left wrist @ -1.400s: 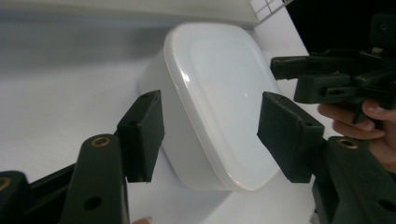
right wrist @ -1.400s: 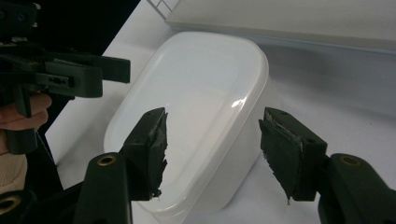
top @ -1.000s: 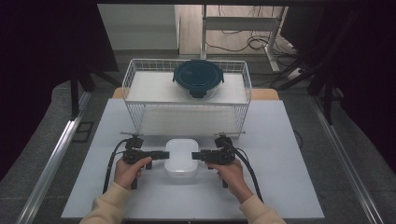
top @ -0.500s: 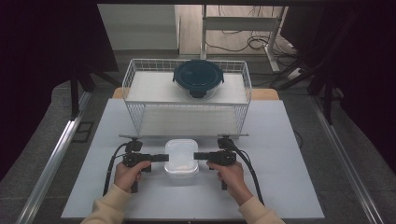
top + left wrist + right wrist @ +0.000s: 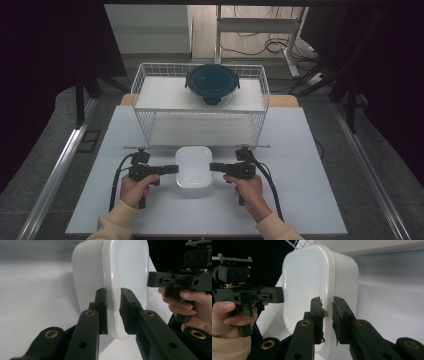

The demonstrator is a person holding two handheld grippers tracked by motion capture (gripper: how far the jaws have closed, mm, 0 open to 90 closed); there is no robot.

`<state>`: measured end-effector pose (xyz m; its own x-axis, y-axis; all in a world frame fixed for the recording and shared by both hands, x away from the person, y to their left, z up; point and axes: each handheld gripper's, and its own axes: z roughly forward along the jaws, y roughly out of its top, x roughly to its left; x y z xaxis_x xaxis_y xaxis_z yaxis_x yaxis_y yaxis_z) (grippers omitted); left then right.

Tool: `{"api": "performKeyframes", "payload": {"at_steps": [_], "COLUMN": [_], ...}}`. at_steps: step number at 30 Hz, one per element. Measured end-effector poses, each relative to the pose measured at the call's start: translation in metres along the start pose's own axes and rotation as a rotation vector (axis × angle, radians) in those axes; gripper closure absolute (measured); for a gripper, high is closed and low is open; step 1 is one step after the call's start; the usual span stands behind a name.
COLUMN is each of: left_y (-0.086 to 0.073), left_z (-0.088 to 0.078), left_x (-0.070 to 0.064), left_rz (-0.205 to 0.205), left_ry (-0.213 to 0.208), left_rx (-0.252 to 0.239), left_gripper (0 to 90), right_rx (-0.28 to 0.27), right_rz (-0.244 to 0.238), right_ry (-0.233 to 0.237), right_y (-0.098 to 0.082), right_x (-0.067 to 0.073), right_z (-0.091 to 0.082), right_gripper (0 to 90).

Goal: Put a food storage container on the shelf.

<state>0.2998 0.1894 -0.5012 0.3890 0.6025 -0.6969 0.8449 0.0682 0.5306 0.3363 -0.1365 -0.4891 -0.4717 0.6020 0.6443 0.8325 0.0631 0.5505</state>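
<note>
You're pinching the white tub [image 5: 193, 165] with both tongs, left tongs [image 5: 172, 169] at 9 o'clock, right tongs [image 5: 214, 166] at 3, having just closed on its rim, probably so it lifts level off the worktop [image 5: 310, 200].

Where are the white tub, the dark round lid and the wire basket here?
white tub [image 5: 193, 166], high view, middle of its top
dark round lid [image 5: 212, 80], high view, centre of the lid
wire basket [image 5: 202, 116], high view, front top rim

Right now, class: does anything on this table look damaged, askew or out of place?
One thing: the black padding on the right tool is torn and ragged where it grips the rim of the white container. Nothing is spilled or askew.
</note>
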Motion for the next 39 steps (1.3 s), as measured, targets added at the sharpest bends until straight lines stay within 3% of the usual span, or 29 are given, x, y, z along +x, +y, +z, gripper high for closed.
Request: {"api": "performKeyframes", "payload": {"at_steps": [13,20,26,33,39], "left_y": [-0.001,0.002,0.003,0.004,0.005], "left_z": [-0.004,-0.016,-0.031,-0.043,-0.048], "left_x": [-0.013,-0.035,-0.056,-0.08,-0.089], "left_rz": [0.05,0.125,0.186,0.258,0.283], "left_ry": [-0.004,0.016,0.001,0.013,0.008], "left_rx": [-0.011,-0.052,-0.091,-0.13,-0.144], "left_gripper": [80.8,81.0,81.3,81.4,81.4], "right_rx": [-0.01,-0.043,-0.087,-0.136,-0.16], "right_rz": [-0.074,-0.135,-0.204,-0.277,-0.317], "right_ry": [-0.007,0.007,0.019,0.013,0.003], "right_y": [-0.002,0.001,0.004,0.007,0.007], "right_x": [0.007,0.017,0.033,0.052,0.063], "right_z": [-0.011,-0.023,-0.039,-0.057,-0.068], "right_gripper": [79.2,79.2,79.1,78.9,78.9]}}
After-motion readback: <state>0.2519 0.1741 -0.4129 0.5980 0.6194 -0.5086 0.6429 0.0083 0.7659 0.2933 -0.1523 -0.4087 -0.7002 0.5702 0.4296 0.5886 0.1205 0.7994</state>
